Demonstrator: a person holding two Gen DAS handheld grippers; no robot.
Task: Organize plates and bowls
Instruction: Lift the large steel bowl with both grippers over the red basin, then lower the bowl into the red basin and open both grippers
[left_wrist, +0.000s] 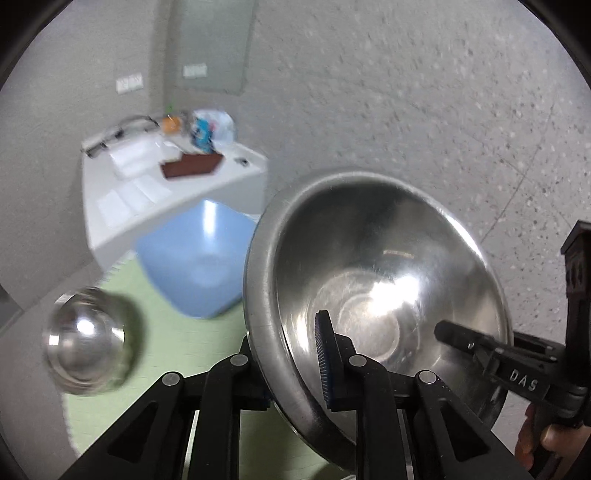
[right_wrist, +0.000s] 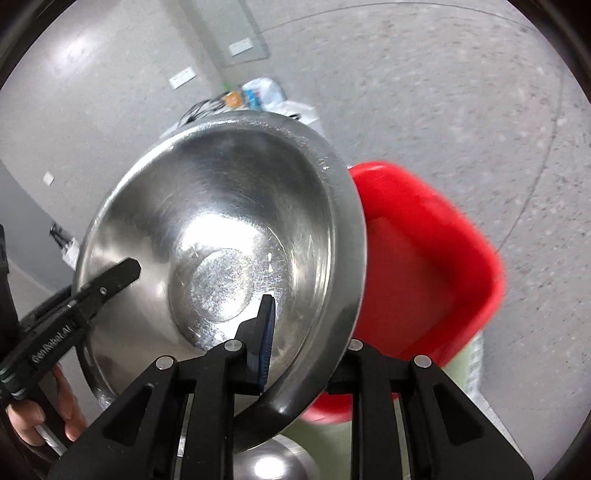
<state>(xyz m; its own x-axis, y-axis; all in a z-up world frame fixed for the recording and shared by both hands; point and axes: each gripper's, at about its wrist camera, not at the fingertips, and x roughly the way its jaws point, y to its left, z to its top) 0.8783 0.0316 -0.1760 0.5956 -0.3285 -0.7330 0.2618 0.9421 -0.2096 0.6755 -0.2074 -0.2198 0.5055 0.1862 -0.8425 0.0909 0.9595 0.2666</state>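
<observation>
The big steel bowl (left_wrist: 373, 291) is up in the air, tilted, held from both sides; the left gripper (left_wrist: 291, 365) is clamped on its left rim, one blue pad inside the wall and the other finger outside behind the metal; the right gripper (right_wrist: 303, 339) is clamped the same way on the opposite rim, pad inside, other finger hidden behind the bowl's edge; each view shows the other tool reaching in from the far side.

As a judgement, the work is in the middle of a carry; this bowl is lifted but not yet set down anywhere, and nothing in view looks stacked or sorted.

Just below the right gripper a second steel bowl (right_wrist: 273, 461) shows only its shiny top; in the left view a smaller steel bowl (left_wrist: 88, 343) sits blurred on the green mat (left_wrist: 166, 332); whether these are the same bowl I cannot tell; either way, at least one more piece waits.

Beyond the held bowl on the left side stands a blue tub (left_wrist: 195, 258); on the right side a red tub (right_wrist: 424, 266), partly hidden by the bowl's rim; either could be where it goes, but that is a guess; no plates are visible.

Farther off, a white table (left_wrist: 110, 229) with clutter stands by the wall; speckled floor (left_wrist: 443, 110) lies all around; nothing blocks the way except the bowl itself, which hides much of both views.
</observation>
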